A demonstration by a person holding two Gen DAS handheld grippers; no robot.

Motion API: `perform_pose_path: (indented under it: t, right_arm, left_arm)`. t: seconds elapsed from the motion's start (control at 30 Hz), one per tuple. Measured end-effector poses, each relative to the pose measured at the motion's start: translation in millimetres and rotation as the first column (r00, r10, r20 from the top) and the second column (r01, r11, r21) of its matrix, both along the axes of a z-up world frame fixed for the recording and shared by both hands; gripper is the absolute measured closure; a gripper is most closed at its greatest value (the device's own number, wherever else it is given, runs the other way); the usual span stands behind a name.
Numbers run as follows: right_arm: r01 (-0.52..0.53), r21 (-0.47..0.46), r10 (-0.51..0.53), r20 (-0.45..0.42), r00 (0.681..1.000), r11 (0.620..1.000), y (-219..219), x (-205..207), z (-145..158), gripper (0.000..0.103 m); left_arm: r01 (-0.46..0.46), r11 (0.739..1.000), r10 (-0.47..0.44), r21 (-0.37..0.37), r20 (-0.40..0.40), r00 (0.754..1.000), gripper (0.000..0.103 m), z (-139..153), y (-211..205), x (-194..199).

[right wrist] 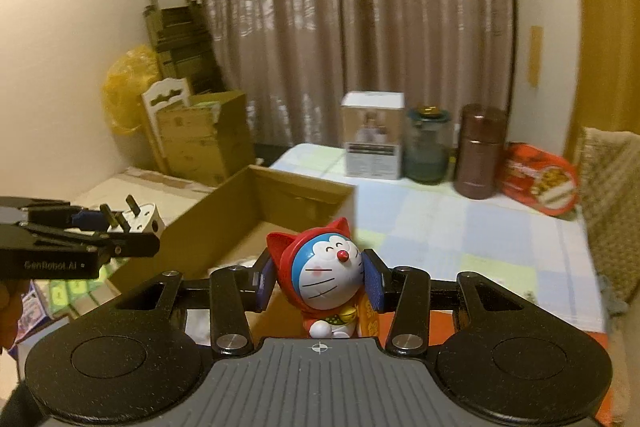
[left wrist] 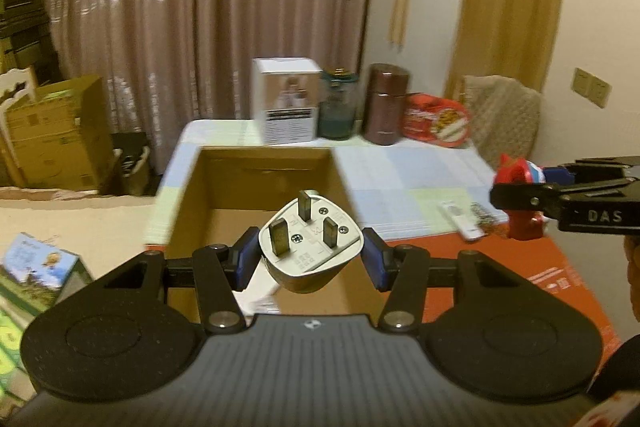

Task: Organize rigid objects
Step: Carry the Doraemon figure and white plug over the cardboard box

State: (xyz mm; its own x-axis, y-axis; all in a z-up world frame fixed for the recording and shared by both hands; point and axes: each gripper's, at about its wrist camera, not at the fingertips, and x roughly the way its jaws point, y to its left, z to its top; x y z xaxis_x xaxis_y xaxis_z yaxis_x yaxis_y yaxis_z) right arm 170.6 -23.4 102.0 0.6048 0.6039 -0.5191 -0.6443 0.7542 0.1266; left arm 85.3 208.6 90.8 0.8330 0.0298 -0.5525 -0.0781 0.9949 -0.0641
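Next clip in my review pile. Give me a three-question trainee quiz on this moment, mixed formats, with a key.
1. True or false: the left gripper is shut on the white three-pin plug.
2. Multiple choice: what does the right gripper hold? A) the brown canister B) the cat figurine in a red hood C) the glass jar
3. Fill in: the open cardboard ____ lies just ahead of both grippers.

Key
1. True: both blue pads press the plug's sides, pins facing away from the camera body.
2. B: the cat figurine sits clamped between the pads; the brown canister and glass jar stand at the far edge of the table.
3. box.
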Motion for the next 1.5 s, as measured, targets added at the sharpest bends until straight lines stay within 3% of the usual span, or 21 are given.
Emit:
perform_pose_path:
  t: [0.27, 0.57, 0.93, 1.5]
  right_arm:
    - [-0.046, 0.023, 0.048, -0.086, 0.995, 0.999, 55, 16, -23, 0.061]
    - [-0.072, -0.011, 0.070, -0.127, 0.989, 0.997, 92, 25, -44, 0.061]
    - [-0.084, -0.043, 0.076, -0.153, 0.985, 0.996, 107, 26, -64, 0.061]
    - [-0.097, -0.063, 0.085, -0.171, 0.982, 0.993, 118, 23, -76, 0.061]
  left_arm:
    - [-0.037, 0.999, 0.038, 0.020, -0.047, 0.998, 0.054, -14, 52, 6]
    - [-0.001, 1.000, 0.004, 0.028, -0.117, 0.993, 0.054, -49, 61, 20]
    - [0.017, 1.000, -0.015, 0.010, -0.172, 0.985, 0.054, -77, 66, 29]
    - [0.027, 1.000, -0.027, -0.004, -0.195, 0.981, 0.054, -86, 65, 30]
